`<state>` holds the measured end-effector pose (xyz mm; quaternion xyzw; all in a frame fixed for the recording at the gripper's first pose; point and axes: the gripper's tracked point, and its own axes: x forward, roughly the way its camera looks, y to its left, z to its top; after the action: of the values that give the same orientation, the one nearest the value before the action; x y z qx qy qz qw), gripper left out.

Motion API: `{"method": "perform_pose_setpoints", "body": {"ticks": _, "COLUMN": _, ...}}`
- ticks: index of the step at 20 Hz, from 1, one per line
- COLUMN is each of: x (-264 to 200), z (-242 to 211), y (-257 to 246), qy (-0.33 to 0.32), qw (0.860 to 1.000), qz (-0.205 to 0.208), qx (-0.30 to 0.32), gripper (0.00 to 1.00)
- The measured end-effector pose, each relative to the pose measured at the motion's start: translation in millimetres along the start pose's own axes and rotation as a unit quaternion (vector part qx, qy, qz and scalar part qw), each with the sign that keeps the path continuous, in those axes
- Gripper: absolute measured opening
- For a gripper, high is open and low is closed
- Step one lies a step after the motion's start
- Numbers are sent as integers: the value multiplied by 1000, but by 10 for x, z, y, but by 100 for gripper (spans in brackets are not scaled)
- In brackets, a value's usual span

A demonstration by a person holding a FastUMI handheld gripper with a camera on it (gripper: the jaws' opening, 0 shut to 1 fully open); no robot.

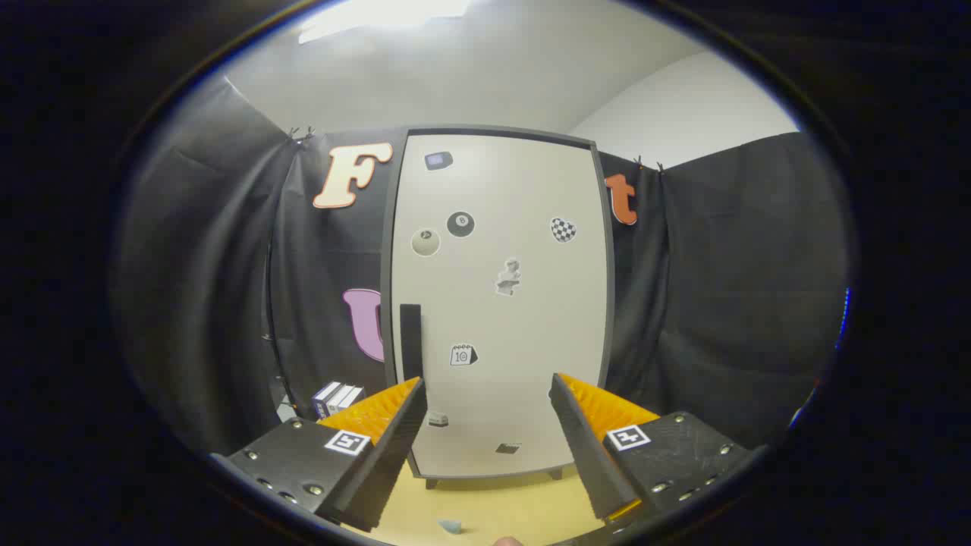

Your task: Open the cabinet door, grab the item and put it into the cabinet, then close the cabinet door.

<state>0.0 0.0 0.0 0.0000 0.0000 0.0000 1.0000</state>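
I'm holding the gripper spread wide and empty, facing the shut cabinet door; its handle is sitting just beyond my left finger, box lying left of the cabinet

A recording booth: black cloth walls around one cabinet on a tabletop.

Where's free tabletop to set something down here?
Bare table between the open gripper fingers, from the cabinet feet toward the camera, except a small blue item near the bottom. Left of the cabinet is crowded: boxes against the cloth.
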Motion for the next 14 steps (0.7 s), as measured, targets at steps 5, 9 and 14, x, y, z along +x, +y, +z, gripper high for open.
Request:
{"method": "perform_pose_setpoints", "body": {"ticks": 5, "x": -18, "z": -29, "y": -39, "qy": 3, "qw": 1000, "qz": 1, "qx": 4, "gripper": 98}}
{"method": "perform_pose_setpoints", "body": {"ticks": 9, "x": -24, "z": -32, "y": -53, "qy": 7, "qw": 1000, "qz": 6, "qx": 3, "gripper": 98}}
{"method": "perform_pose_setpoints", "body": {"ticks": 14, "x": -4, "z": 4, "y": -50, "qy": 5, "qw": 1000, "qz": 10, "qx": 5, "gripper": 98}}
